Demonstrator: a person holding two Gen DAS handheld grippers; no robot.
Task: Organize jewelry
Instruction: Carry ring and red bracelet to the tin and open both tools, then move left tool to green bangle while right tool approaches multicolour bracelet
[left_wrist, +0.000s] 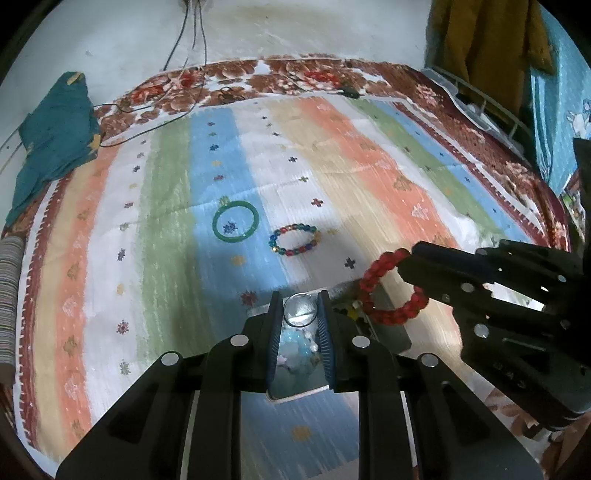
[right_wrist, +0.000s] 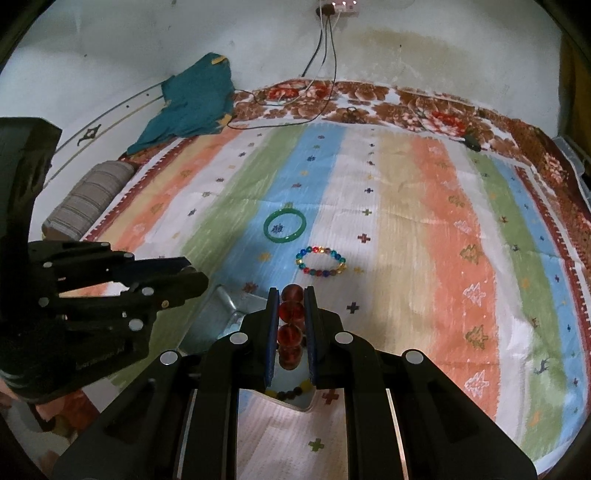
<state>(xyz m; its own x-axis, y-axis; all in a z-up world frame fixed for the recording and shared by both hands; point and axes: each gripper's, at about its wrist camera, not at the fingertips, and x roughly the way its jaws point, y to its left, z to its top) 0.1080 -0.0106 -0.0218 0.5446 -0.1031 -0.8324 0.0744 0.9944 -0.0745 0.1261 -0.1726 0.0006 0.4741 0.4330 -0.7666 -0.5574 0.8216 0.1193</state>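
Left wrist view: left gripper (left_wrist: 299, 314) pinches the box lid's knob (left_wrist: 300, 309); right gripper (right_wrist: 291, 317) clamps the red bracelet (left_wrist: 388, 288) above the box (right_wrist: 218, 325); green bangle (right_wrist: 284, 225) and multicoloured bracelet (right_wrist: 321, 261) await on the bed.

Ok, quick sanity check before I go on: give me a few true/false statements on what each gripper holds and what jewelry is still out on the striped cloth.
1. The right gripper is shut on the red bead bracelet. True.
2. The left gripper is open and holds nothing. False: it is shut on the clear lid knob of the jewelry box.
3. The green bangle lies flat on the cloth. True.
4. The multicolor bead bracelet sits inside the green bangle. False: it lies beside it, apart.
5. The red bracelet is already in the box. False: it hangs from the right gripper.
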